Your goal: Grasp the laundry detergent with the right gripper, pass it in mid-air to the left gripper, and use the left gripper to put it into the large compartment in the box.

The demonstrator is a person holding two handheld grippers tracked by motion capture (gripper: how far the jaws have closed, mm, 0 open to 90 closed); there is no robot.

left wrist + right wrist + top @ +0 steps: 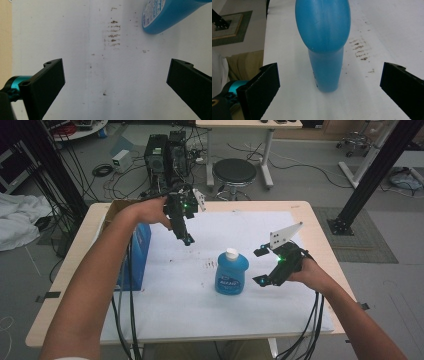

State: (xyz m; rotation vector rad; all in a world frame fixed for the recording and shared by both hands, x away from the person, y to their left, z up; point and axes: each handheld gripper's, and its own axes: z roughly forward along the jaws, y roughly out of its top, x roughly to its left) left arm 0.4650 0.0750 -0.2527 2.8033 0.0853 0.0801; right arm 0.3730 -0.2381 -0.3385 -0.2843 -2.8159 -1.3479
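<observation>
Blue bottle (231, 272) stands upright mid-bench on the white sheet (175, 295) from the high view, right tongs (261, 266) just beside it, left tongs (187, 239) held up farther back. Left gripper view: jaws spread over stained sheet, bottle (162, 17) ahead. Right gripper view: jaws spread, bottle (324, 50) between them, untouched.

Black tool (263, 266) with grey plate, green light, black cables

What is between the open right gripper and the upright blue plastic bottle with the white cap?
Nothing: in the right gripper view, bare white sheet separates the right gripper from the blue plastic bottle.
</observation>
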